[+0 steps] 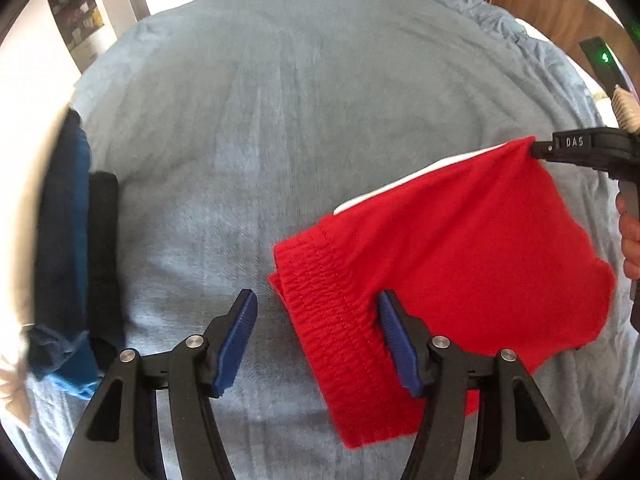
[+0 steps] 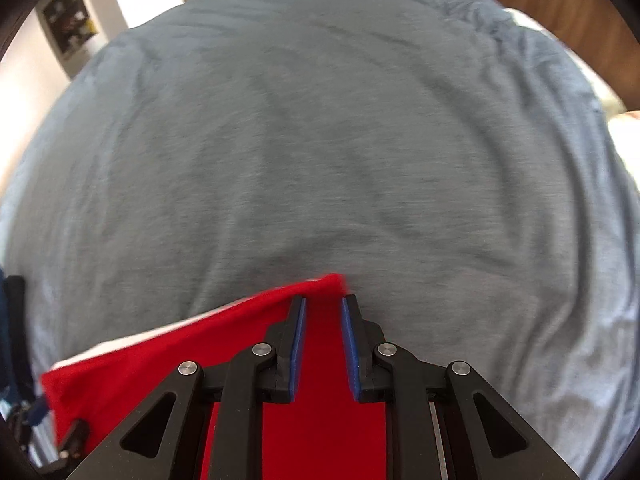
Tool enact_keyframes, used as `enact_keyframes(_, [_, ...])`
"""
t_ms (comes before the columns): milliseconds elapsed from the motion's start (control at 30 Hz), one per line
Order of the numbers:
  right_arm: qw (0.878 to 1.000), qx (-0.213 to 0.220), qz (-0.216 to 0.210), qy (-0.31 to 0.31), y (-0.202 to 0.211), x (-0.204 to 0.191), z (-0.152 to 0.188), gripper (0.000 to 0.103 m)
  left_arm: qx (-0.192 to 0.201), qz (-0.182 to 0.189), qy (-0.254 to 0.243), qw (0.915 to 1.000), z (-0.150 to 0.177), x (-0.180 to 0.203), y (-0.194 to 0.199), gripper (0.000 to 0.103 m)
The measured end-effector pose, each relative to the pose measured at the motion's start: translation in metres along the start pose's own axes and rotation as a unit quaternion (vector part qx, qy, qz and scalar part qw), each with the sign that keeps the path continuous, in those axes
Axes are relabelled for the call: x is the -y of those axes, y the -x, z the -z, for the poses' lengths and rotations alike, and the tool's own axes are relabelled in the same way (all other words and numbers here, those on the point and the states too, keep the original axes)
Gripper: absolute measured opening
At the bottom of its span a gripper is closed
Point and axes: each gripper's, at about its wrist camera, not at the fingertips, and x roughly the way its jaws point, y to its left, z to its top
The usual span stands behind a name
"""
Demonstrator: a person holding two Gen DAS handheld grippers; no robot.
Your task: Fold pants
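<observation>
The red pants [image 1: 440, 256] hang folded above the grey-blue bed [image 1: 280, 120], on the near right of the left wrist view, with the ribbed elastic waistband [image 1: 332, 312] toward the near side. A white strip [image 1: 400, 184] shows along their far edge; whether it is a lining or a stripe cannot be made out.

The left gripper [image 1: 316, 320] has its fingers spread wide, and the waistband lies between them; whether the right finger touches the cloth is hard to tell.

The right gripper [image 1: 538, 151] pinches the far right corner of the pants. In its own view, red cloth fills the narrow gap between its fingers [image 2: 298, 336], and motion blur smears the corner.

At the left edge, a stack of dark clothes [image 1: 80, 260], blue and black, lies on the bed, partly cut off and blurred.
</observation>
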Motion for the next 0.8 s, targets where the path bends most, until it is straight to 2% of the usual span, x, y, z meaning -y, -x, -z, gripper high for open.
enact_keyframes(100, [1.0,0.02,0.006,-0.006,0.02,0.006,0.006,0.022,0.032,-0.005,-0.013,0.9994,0.003,0.002,0.025,0.071])
enact_keyframes(200, [0.999,0.047,-0.001,-0.004,0.05,0.005,0.017,0.028,0.053,-0.008,-0.022,0.9983,0.006,0.0,0.045,0.072])
enact_keyframes(367, [0.996,0.063,-0.055,-0.014,0.096,-0.01,0.05,0.028,0.069,-0.003,-0.026,0.9973,0.01,-0.011,0.065,0.072])
enact_keyframes(500, [0.994,0.046,-0.101,-0.025,0.113,-0.023,0.081,0.028,0.072,0.0,-0.015,0.9973,0.013,-0.022,0.066,0.072])
enact_keyframes(633, [0.988,0.013,-0.143,-0.053,0.118,-0.035,0.117,0.028,0.066,0.018,0.007,0.9976,0.012,-0.028,0.057,0.071])
enact_keyframes(800, [0.988,-0.021,-0.139,-0.063,0.108,-0.052,0.151,0.028,0.064,0.028,0.025,0.9972,0.01,-0.025,0.042,0.064])
